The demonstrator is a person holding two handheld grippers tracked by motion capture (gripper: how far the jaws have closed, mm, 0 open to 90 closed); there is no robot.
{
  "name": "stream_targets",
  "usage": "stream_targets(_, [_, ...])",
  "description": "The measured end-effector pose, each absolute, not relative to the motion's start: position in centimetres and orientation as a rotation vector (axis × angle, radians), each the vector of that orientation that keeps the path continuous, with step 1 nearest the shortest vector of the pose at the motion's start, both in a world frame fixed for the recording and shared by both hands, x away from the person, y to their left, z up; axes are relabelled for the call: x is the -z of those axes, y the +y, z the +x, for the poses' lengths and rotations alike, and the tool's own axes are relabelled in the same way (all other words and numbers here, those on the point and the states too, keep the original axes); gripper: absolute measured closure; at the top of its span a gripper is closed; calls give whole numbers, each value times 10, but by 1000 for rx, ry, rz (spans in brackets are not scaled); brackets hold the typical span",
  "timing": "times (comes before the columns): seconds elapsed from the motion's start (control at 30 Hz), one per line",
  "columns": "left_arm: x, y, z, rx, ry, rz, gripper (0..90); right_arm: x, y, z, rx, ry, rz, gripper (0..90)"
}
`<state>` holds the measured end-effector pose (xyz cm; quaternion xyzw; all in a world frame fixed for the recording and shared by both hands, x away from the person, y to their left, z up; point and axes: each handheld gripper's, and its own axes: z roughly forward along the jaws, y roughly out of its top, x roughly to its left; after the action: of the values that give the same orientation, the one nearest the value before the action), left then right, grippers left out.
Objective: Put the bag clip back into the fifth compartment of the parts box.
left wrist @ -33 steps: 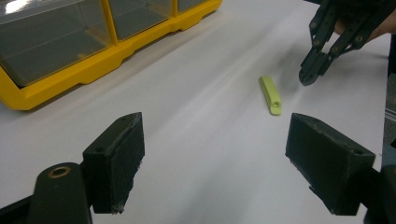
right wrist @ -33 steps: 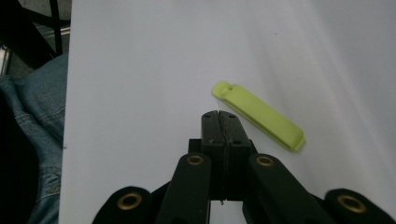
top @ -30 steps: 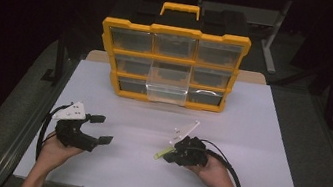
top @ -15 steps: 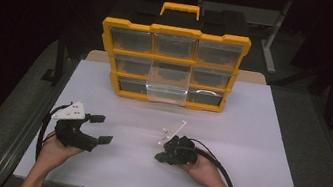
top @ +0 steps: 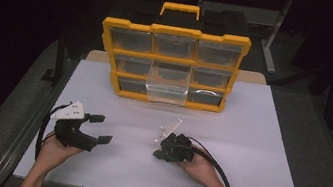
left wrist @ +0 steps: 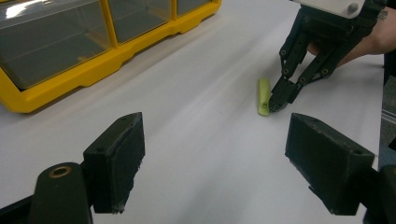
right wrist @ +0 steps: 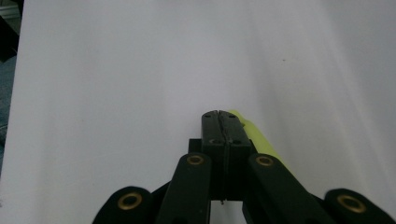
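A small yellow-green strip lies flat on the white counter, a slim, flat piece of pale lime plastic with squared ends, seen right of centre in the left claw view. The right claw comes down from the upper right of that view with its jaws pressed together, tips set on the counter just beside the strip's near end; whether they touch it I cannot tell. In the right claw view the strip pokes out along the right side of the closed jaws, low in the frame, not between them. From the high view the right claw sits low and centre in a hand. The left claw rests in the lower left, jaws spread wide with nothing between them. A yellow organizer case with clear drawers stands at the counter's far edge, upper centre, one lower drawer pulled out.
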<state>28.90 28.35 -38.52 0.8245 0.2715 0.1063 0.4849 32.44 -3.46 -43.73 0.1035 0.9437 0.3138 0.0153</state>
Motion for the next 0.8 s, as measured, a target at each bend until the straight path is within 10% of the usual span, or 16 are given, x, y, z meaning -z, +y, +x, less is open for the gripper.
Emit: stream_targets(0.8, [385,283,289,-255,659,2008,199,438,-28,340,-968,2878,489,888])
